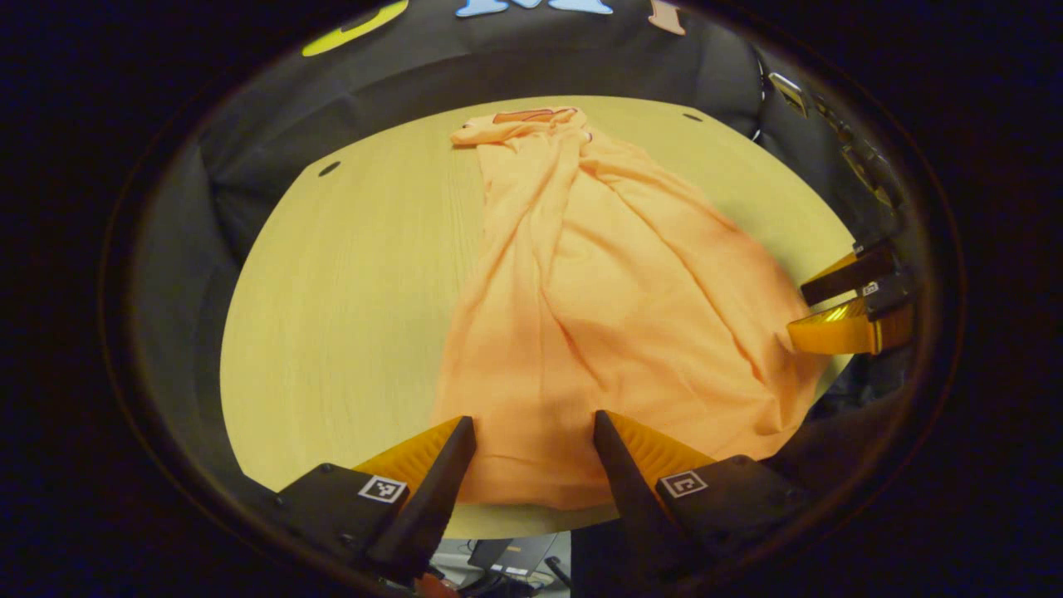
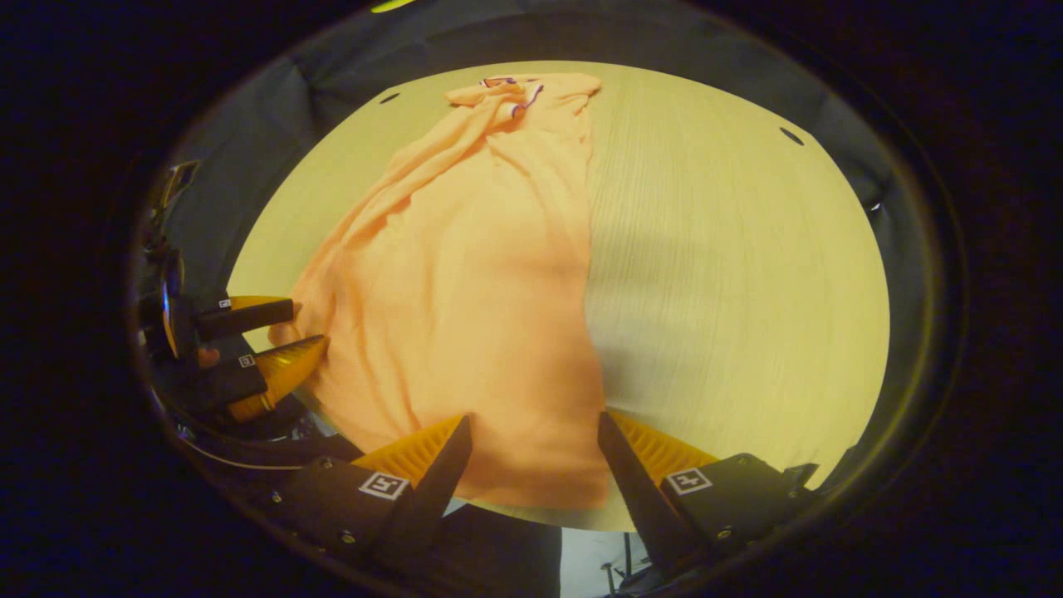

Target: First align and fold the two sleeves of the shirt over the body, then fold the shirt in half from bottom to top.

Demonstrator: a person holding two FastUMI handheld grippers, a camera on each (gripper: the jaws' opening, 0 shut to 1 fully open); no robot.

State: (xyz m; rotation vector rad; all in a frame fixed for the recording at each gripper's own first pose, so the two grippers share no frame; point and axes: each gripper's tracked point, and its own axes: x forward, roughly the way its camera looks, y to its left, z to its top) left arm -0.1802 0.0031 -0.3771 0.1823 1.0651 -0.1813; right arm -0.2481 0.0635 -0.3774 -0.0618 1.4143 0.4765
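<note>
Inspection found the shirt point(image 1: 598, 307) lying lengthwise on the desk point(image 1: 349, 316), collar toward the far edge and hem at the near edge, where the cloth reached the desk's rim. The garment had been narrowed to a long strip, with heavy diagonal creases running from collar to hem. Judged from that shape, both sleeves appeared to be folded over the body already, though neither sleeve could be made out separately among the creases, and alignment could not be confirmed.

The left gripper point(image 1: 533, 428) was positioned at the near edge over the hem, fingers spread wide with cloth showing between them, holding nothing. The right gripper point(image 2: 535, 425) stood likewise at the near edge over the hem's other corner, fingers wide apart and gripping nothing. In the left gripper view the right gripper appeared at the shirt's side edge, its fingers parted.

Assessment: first stage probably complete; the bottom-to-top fold was not yet done, since the hem lay flat at the near edge and the collar was uncovered. Remaining work: grasp both hem corners and carry them to the collar.
</note>
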